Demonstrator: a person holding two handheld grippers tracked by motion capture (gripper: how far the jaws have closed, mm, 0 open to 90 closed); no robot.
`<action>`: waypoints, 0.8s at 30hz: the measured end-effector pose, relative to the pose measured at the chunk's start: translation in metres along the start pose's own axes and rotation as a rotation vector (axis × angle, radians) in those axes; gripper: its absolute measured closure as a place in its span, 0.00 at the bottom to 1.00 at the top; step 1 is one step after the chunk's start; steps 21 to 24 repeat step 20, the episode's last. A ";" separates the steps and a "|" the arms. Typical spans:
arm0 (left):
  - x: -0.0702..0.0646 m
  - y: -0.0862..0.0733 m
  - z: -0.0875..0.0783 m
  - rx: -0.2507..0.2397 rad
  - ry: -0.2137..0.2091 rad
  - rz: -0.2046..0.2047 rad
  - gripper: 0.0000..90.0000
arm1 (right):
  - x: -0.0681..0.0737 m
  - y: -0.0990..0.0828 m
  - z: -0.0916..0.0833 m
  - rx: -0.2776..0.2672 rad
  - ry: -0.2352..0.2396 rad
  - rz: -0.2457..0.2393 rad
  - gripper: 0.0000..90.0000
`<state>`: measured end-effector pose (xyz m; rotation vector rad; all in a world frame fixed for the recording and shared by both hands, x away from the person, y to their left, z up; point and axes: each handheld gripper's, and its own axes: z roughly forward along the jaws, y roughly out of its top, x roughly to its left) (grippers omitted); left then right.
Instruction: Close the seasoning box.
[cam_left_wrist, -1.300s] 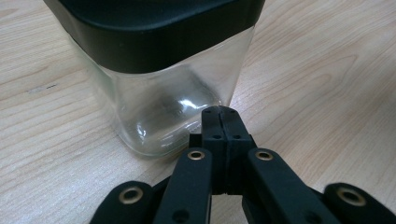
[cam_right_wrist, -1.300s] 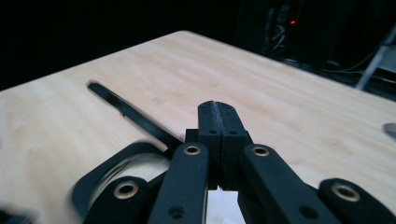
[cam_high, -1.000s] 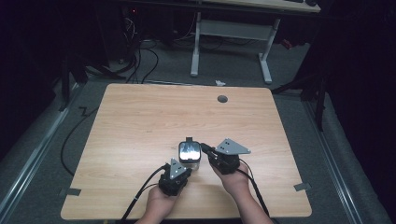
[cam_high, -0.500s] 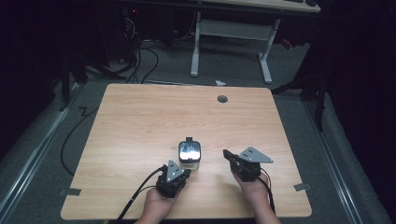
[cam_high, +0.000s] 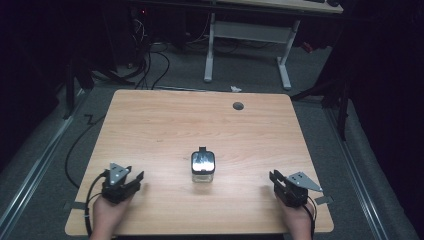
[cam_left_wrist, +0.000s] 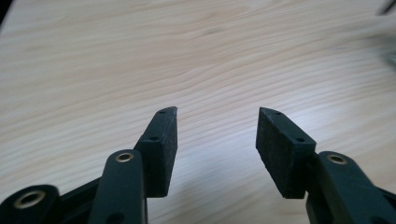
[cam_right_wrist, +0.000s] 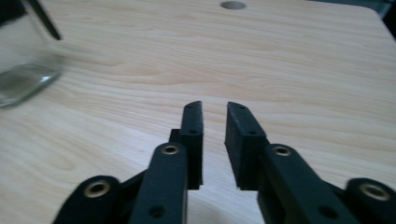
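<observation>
Pale matt wood table (cam_high: 150, 130), clear glass jar (cam_high: 203, 175) — glossy

Overall light: the high view is dim; the room around the desk (cam_high: 165, 130) is almost black.
Brightest area: the desk top, lit evenly from above.
Glare: a white reflection sits on the top of the glass jar (cam_high: 203, 166) at the middle of the high view.
Shadows: soft and short beside the left gripper (cam_high: 134, 178) and the right gripper (cam_high: 274, 178).
Left gripper view: bright, washed wood; the upper right corner is blurred.
Right gripper view: jaws sharp; the jar (cam_right_wrist: 23, 56) at upper left is out of focus.
Edges: the far wood grain softens toward the top.
</observation>
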<state>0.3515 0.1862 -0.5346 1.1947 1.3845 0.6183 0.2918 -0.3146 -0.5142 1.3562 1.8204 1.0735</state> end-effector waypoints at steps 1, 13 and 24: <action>0.000 0.000 0.000 0.000 0.000 0.000 0.54 | 0.000 0.000 0.000 0.000 0.000 0.000 0.81; -0.004 -0.003 0.001 0.010 0.006 0.003 0.53 | 0.000 -0.001 0.004 0.009 0.007 0.000 0.79; -0.006 -0.003 0.001 0.008 0.000 0.005 0.54 | -0.002 -0.001 0.004 0.010 0.012 0.001 0.76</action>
